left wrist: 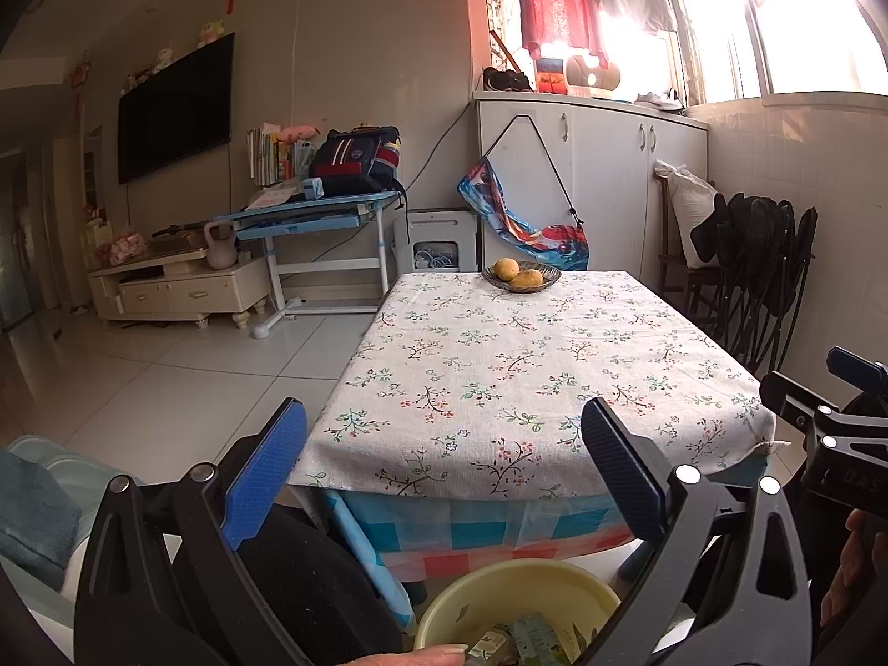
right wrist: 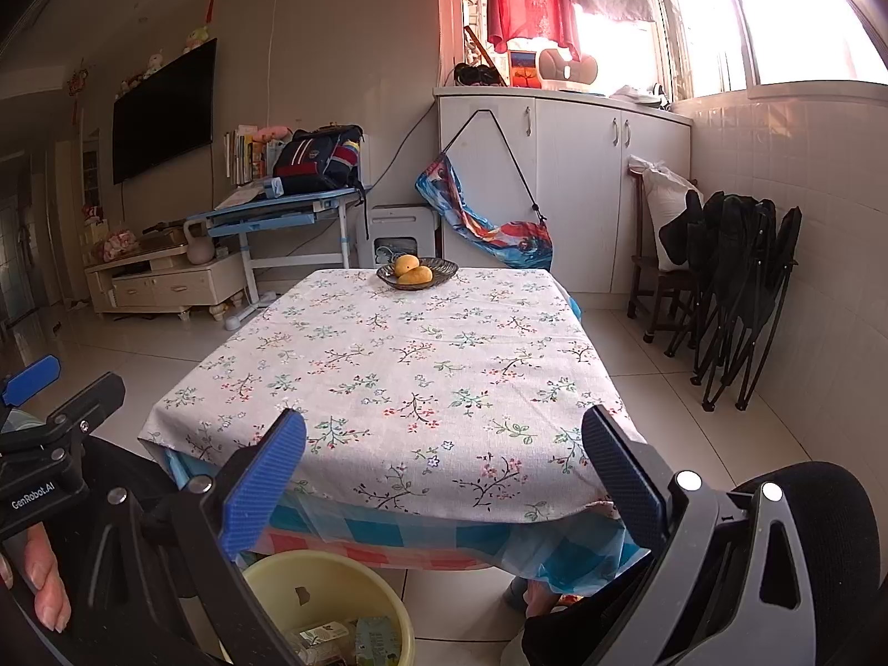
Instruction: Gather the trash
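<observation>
A pale yellow bin (left wrist: 499, 583) stands on the floor in front of the table, with several wrappers and packets (left wrist: 533, 644) inside. It also shows in the right wrist view (right wrist: 311, 571), with the trash (right wrist: 355, 638) at its bottom. My left gripper (left wrist: 444, 472) is open and empty, held above the bin at the table's near edge. My right gripper (right wrist: 444, 472) is open and empty, also at the near edge, to the right of the bin. The right gripper shows at the right of the left wrist view (left wrist: 832, 422).
A table with a floral cloth (left wrist: 527, 366) fills the middle; it also shows in the right wrist view (right wrist: 399, 377). A dish with two mangoes (left wrist: 520, 276) sits at its far edge. White cabinets (left wrist: 599, 188), folded black chairs (left wrist: 760, 283) and a desk (left wrist: 311, 222) stand beyond.
</observation>
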A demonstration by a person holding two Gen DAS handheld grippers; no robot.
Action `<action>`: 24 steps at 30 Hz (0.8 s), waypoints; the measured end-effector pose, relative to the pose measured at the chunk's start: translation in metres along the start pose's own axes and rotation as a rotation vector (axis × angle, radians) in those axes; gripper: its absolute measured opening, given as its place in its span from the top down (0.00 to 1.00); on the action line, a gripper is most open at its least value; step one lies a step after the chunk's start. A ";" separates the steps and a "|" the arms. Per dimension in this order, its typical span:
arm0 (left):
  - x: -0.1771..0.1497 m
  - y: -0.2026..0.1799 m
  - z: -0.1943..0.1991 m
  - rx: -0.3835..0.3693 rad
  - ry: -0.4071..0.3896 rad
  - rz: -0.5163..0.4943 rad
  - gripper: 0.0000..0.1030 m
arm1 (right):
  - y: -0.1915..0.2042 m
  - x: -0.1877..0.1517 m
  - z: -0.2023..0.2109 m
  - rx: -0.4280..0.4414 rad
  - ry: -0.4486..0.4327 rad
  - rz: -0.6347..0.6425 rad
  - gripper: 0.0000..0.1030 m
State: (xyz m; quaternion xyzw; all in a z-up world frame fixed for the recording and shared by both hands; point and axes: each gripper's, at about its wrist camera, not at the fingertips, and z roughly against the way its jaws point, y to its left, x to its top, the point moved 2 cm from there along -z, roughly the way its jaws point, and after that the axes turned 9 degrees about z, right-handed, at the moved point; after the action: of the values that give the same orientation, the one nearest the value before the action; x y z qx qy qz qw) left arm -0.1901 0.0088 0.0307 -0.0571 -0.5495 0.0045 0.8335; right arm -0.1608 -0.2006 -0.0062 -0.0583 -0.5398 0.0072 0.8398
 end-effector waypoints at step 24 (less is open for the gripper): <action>0.001 0.000 0.001 0.000 -0.003 -0.001 0.07 | -0.001 0.000 -0.001 0.001 0.002 0.000 0.07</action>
State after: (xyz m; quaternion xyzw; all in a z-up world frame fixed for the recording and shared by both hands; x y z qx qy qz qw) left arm -0.1904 0.0091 0.0320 -0.0568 -0.5509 0.0040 0.8326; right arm -0.1600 -0.2012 -0.0061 -0.0578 -0.5389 0.0076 0.8403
